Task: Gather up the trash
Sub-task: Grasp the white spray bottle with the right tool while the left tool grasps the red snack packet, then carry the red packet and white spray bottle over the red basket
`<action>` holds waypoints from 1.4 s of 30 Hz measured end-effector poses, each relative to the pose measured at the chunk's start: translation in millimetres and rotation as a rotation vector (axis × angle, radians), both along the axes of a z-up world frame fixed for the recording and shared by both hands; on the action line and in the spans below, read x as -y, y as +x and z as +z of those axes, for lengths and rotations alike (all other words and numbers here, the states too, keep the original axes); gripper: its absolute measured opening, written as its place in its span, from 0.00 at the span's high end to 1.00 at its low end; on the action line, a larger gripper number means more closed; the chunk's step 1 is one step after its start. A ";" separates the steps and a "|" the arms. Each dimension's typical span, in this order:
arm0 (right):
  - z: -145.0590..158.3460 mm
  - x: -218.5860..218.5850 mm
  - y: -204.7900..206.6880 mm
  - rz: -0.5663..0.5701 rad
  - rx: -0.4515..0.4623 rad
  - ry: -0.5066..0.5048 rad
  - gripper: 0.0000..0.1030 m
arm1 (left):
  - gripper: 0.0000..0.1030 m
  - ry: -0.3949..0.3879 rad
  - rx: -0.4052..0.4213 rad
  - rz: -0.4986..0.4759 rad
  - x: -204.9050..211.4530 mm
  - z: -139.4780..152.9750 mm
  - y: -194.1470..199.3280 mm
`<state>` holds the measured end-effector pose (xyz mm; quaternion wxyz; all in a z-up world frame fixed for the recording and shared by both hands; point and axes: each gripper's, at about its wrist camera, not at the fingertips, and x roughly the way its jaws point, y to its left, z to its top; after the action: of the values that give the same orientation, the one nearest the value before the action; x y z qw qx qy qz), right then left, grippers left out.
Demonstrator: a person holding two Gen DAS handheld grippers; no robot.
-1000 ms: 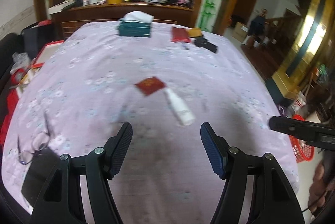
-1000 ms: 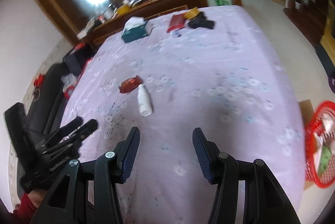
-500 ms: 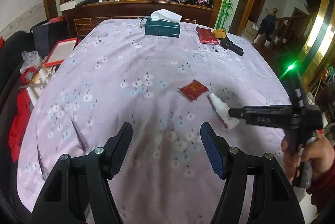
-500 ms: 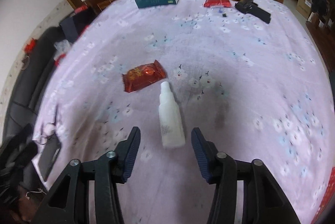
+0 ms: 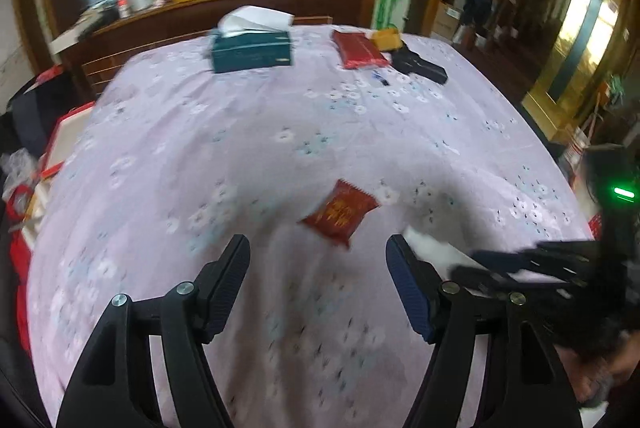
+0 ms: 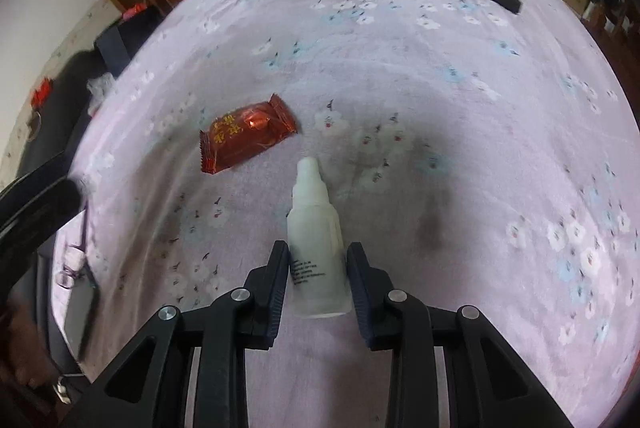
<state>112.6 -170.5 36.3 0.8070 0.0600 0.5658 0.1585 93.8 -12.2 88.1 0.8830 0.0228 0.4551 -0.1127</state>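
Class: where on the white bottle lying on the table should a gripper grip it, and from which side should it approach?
Grip the white bottle across its wide lower body, approaching from its base end along its length. It lies flat, its narrow cap pointing away; the right gripper already straddles that body.

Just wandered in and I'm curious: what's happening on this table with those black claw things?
A person holds a claw in each hand, tidying trash off a flowered tablecloth. The right claw sits around a small white bottle lying flat, fingers either side but not clearly squeezing it. The left claw hangs open near a red snack wrapper, which lies untouched.
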 end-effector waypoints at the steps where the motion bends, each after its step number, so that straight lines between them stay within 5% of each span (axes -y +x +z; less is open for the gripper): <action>1: 3.6 4.9 -4.3 -0.009 0.006 0.006 0.69 | 0.33 0.013 -0.005 -0.006 5.4 -4.5 6.8; 7: 22.5 38.4 -35.0 -0.074 0.040 0.035 0.69 | 0.35 0.065 -0.055 -0.060 35.6 -38.7 46.2; 19: 9.8 65.4 -72.7 -0.095 -0.006 0.001 0.70 | 0.66 0.097 -0.160 -0.042 46.2 -79.7 74.7; 33: -10.2 57.3 -79.4 -0.068 -0.063 0.000 0.69 | 0.69 -0.040 -0.147 0.010 29.7 -64.6 1.4; 42: -14.6 46.1 -75.0 -0.042 -0.071 -0.026 0.67 | 0.69 -0.047 -0.088 0.017 31.1 -40.2 -53.4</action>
<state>37.6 -216.6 21.7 0.7903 0.0670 0.5946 0.1317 40.4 -43.3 47.9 0.8635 -0.0068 0.4907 -0.1165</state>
